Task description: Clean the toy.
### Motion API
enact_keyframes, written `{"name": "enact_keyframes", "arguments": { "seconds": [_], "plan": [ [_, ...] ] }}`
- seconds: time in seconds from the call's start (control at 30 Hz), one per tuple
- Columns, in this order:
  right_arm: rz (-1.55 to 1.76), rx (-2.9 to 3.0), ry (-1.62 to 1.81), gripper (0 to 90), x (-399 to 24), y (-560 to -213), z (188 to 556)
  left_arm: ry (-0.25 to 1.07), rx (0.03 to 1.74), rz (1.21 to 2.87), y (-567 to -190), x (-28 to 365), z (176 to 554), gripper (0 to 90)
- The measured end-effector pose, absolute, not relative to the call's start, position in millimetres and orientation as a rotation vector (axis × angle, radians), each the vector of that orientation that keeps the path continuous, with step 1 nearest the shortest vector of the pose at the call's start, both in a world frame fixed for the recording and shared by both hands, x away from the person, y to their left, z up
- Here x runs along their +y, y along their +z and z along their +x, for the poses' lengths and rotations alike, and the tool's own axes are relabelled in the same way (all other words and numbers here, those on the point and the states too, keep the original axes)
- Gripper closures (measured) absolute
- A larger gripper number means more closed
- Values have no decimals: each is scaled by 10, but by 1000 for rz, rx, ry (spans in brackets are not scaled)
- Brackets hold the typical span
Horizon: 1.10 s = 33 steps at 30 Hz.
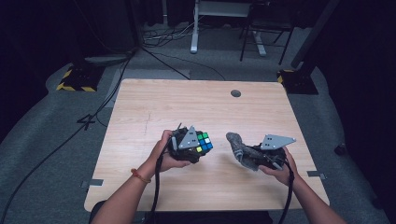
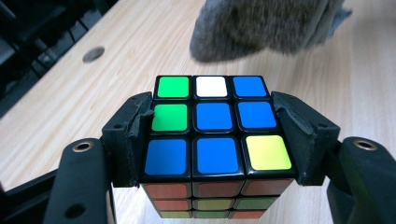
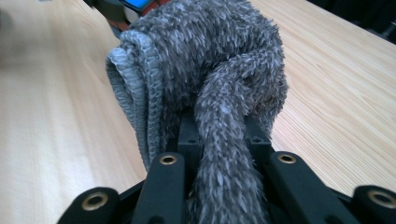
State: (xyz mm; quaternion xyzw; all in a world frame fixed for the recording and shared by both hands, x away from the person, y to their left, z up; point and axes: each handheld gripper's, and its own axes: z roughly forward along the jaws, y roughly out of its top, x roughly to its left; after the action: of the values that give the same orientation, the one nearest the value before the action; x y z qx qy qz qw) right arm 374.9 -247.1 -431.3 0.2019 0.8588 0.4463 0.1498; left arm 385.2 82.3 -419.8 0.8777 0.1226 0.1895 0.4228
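The left gripper (image 1: 201, 143) squeezes a Rubik's cube (image 2: 212, 122) tight between its two black jaws. One jaw presses on each side of the cube. The top of the cube faces the camera on that gripper. It has mostly blue squares, plus two green, one white and one yellow.

The right gripper (image 1: 243, 153) is clamped on a fluffy grey cloth (image 3: 205, 70). The cloth is bunched up, and one thick fold runs down between the jaws.

Both things are held up over the wooden desk (image 1: 154, 100), closer to its near edge than its far edge. The cube is near the middle. The cloth is to its right, close to it but not touching.

It looks like the job is to wipe the cube with the cloth. Picking both things up is done. The wiping itself is left, because the cloth is not on the cube yet.

The left hand (image 1: 163, 154) comes in from the near edge and points its gripper to the right, toward the cloth. The right hand (image 1: 280, 170) points its gripper to the left, toward the cube. The two grippers face each other, so the cloth's end aims at the cube.
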Motion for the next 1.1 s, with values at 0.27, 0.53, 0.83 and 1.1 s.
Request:
{"name": "enact_keyframes", "arguments": {
  "seconds": [0.27, 0.53, 0.83, 1.1],
  "plan": [
    [598, 2543, 1151, 732, -2500, -4485, 3865, 432, 363, 2267, -4399, 937, 3976, 337],
    [607, 2620, 1098, 688, -2438, -4679, 3929, 371, 394, 2297, -4527, 1031, 4012, 337],
    [622, 2663, 1063, 598, -2370, -4799, 3941, 316, 409, 2318, -4634, 1059, 3989, 335],
    [608, 2658, 1114, 461, -2373, -4732, 3923, 322, 426, 2297, -4565, 1090, 3935, 309]
  ]
}}
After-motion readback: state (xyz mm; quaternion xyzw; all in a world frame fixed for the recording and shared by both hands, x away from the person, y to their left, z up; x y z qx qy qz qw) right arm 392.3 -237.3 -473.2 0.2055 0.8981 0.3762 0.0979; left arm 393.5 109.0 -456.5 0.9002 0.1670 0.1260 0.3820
